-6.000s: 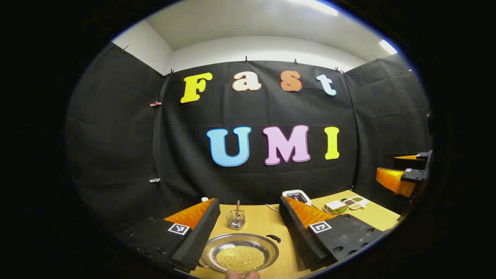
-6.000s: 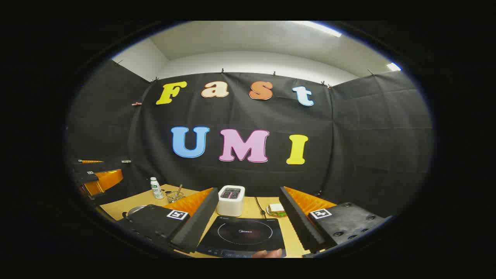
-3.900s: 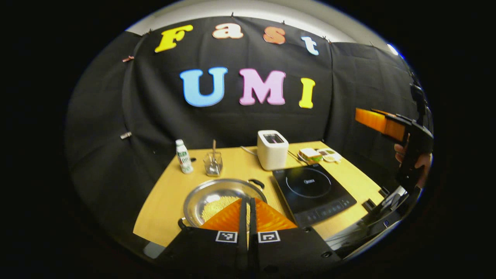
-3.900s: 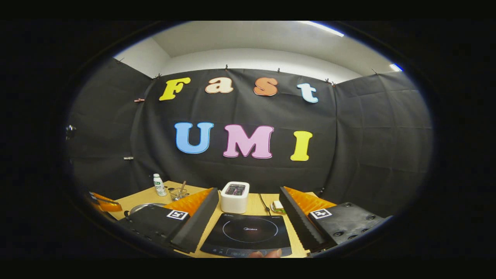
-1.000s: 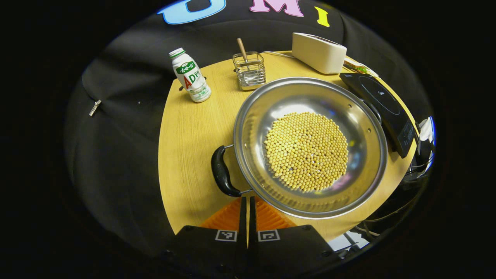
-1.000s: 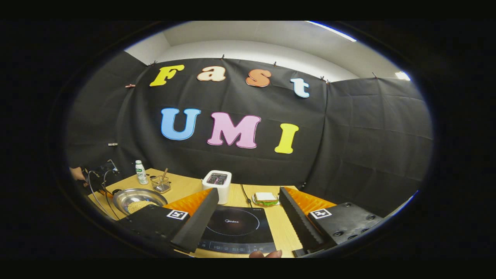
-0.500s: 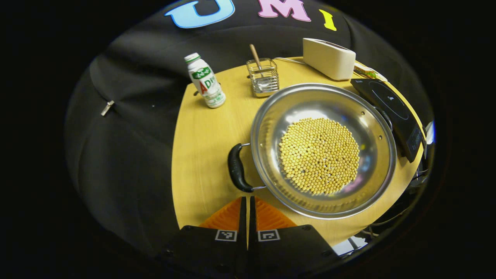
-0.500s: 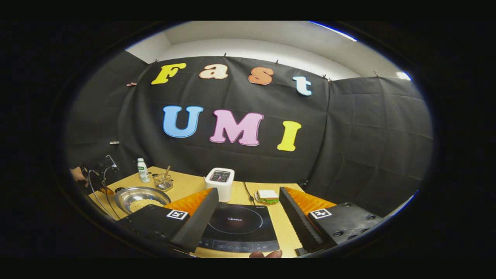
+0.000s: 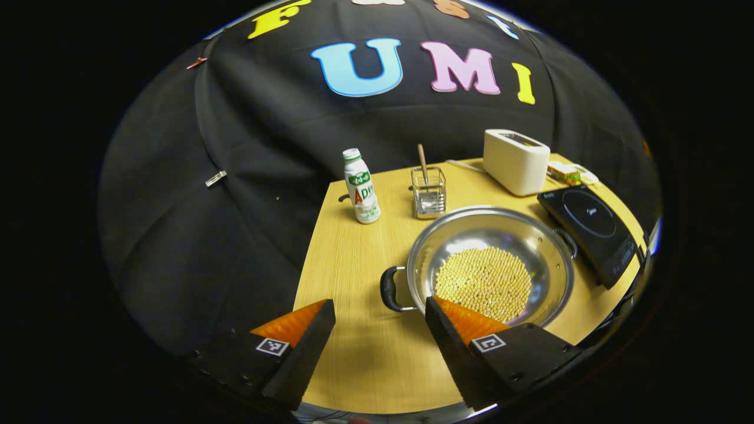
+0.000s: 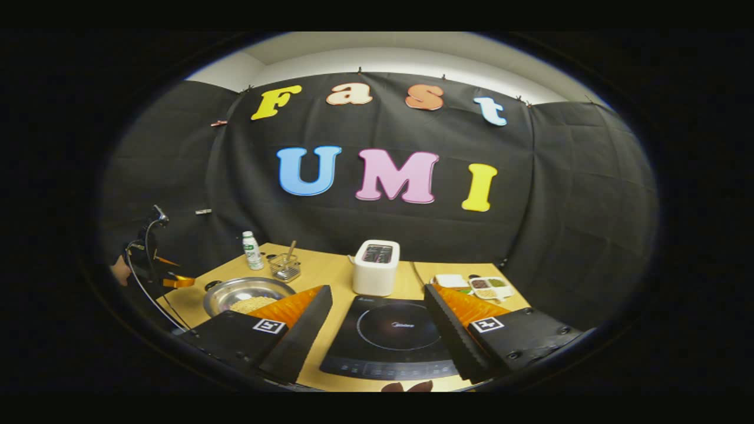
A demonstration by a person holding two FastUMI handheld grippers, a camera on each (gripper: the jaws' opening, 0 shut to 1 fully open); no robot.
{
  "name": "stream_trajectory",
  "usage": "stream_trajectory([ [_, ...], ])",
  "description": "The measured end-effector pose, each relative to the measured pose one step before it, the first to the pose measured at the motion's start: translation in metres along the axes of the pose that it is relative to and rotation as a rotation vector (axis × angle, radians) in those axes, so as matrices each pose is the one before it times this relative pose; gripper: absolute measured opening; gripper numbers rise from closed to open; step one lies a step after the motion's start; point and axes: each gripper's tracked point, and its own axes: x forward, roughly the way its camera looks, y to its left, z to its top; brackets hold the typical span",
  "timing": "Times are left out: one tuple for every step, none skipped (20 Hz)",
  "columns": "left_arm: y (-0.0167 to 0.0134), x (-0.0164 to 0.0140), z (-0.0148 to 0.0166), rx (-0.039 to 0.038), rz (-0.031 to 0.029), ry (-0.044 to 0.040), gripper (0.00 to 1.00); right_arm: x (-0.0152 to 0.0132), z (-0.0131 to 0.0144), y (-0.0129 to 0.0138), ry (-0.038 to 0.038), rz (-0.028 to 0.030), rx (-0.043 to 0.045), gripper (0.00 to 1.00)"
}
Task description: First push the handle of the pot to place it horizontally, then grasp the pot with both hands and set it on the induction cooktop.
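A steel pot [image 9: 533, 244] holding yellow beans [image 9: 483, 282] sits on the wooden table [image 9: 347, 265]. Its black handles point left [image 9: 387, 288] and right [image 9: 568, 242] in the left gripper view. My left gripper [image 9: 379, 302] hangs open just short of the near handle, touching nothing. The black induction cooktop [image 9: 589, 227] lies right of the pot. In the right gripper view my right gripper [image 10: 377, 288] is open above the cooktop [image 10: 392, 338], with the pot [image 10: 235, 292] off to its left.
Behind the pot stand a white bottle [image 9: 361, 187], a wire holder with a stick [image 9: 428, 194] and a white toaster [image 9: 516, 160]. Food dishes [image 10: 483, 284] sit at the back right. The table's left edge [image 9: 312, 247] meets black cloth.
My left gripper went from shut to open and drew back from the pot, which looks smaller now. The right gripper's view dipped slightly toward the cooktop.
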Motion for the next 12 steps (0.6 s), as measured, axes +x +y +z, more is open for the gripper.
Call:
stream_trajectory([
  [-0.00281,0.00146,0.00156,-0.01736,-0.0149,-0.00485,0.97,0.00488,-0.007,0.0107,0.02229,0.02424,0.01663,0.98],
  [-0.00103,0.00357,0.00023,-0.00576,-0.00873,-0.0012,0.97,0.00631,-0.00673,0.00985,0.02179,0.02024,0.01291,0.98],
  [-0.00018,0.00512,-0.00034,-0.00491,-0.00461,-0.00077,0.97,0.00754,-0.00579,0.00907,0.02028,0.01686,0.0077,0.98],
  [-0.00166,0.00457,0.0004,-0.01165,-0.01121,-0.0042,0.97,0.00788,-0.00634,0.00774,0.02174,0.01411,0.00522,0.98],
  [-0.00411,0.00332,0.00022,-0.0173,-0.01734,-0.01015,0.97,0.00781,-0.00512,0.00846,0.01984,0.01552,0.00534,0.98],
  [-0.00258,0.0038,0.00064,-0.01397,-0.01513,-0.00954,0.97,0.00772,-0.00401,0.0074,0.01826,0.01254,0.00559,0.98],
  [-0.00114,0.00461,-0.00113,-0.01244,-0.01189,-0.00801,0.97,0.00685,-0.00456,0.00704,0.01701,0.0121,0.00541,0.98],
  [-0.00143,0.00389,-0.00018,-0.01395,-0.01324,-0.0053,0.97,0.00849,-0.00412,0.00697,0.01573,0.00939,0.00325,0.98],
  [-0.00173,0.00342,-0.00284,-0.01284,-0.00666,-0.00454,0.97,0.00867,-0.00522,0.00593,0.01759,0.0087,0.00125,0.98],
  [0.0005,0.00607,-0.00092,-0.01272,-0.00589,-0.00084,0.97,0.00872,-0.0048,0.00569,0.02081,0.0074,0.00073,0.98],
  [0.00136,0.00488,-0.0024,-0.00834,-0.00622,0.00245,0.97,0.00895,-0.00566,0.0059,0.01884,0.00647,0.00172,0.98],
  [0.00098,0.00496,-0.00182,-0.00648,-0.00687,0.00392,0.97,0.00762,-0.00556,0.00443,0.01667,0.00346,0.00168,0.98],
])
